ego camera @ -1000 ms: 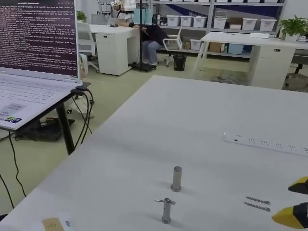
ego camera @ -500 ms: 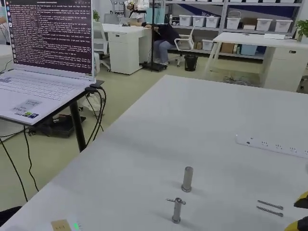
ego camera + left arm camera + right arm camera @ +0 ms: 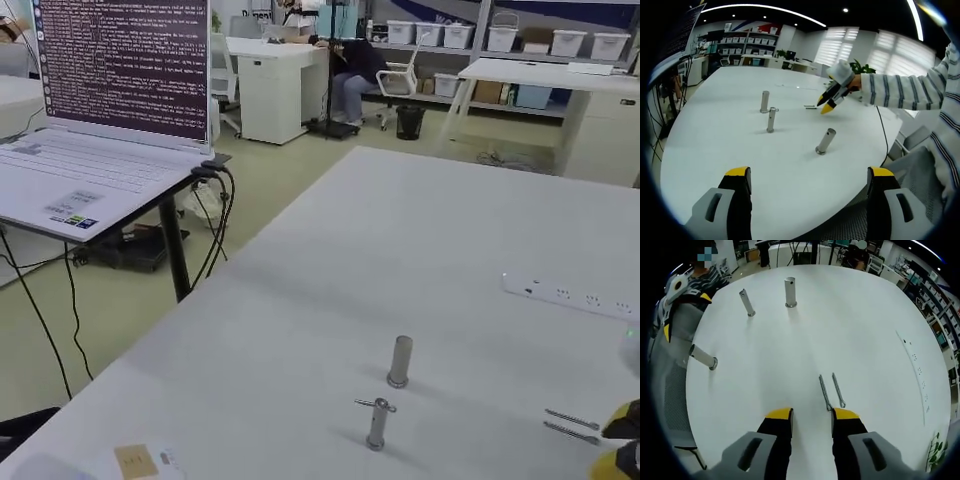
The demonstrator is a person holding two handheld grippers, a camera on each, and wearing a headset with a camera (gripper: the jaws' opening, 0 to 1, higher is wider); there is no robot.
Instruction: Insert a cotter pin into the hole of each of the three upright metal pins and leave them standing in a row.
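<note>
Head view: on the white tabletop (image 3: 330,260) I see two metal pins standing upright toward six o'clock of the frame. The plain metal pin (image 3: 400,361) has nothing through it. The fitted metal pin (image 3: 377,430) stands just beside it at its seven o'clock, with a cotter pin (image 3: 375,404) crossing its top. Two loose cotter pins (image 3: 572,425) lie side by side at four o'clock, near the right gripper (image 3: 615,448), whose yellow tip pokes in at the corner. From here I cannot tell how far it is open. A power strip (image 3: 570,296) lies at three o'clock, and an open laptop (image 3: 110,110) sits on a stand at ten o'clock, off the tabletop.

Left gripper view: the left gripper (image 3: 809,172) sits low at the near edge of the tabletop, its fingers spread wide with nothing between them. A third metal pin (image 3: 825,141) stands nearest, apart from the other two at its ten o'clock. The right gripper is at one o'clock, held by a hand in a striped sleeve (image 3: 905,92), its tips just beside the loose cotter pins.

Right gripper view: my right fingers (image 3: 845,416) are partly parted and hold nothing. The loose cotter pins lie flat just ahead of the finger on the view's right, their near ends at its tip. All three metal pins are well apart from them, between nine and eleven o'clock
</note>
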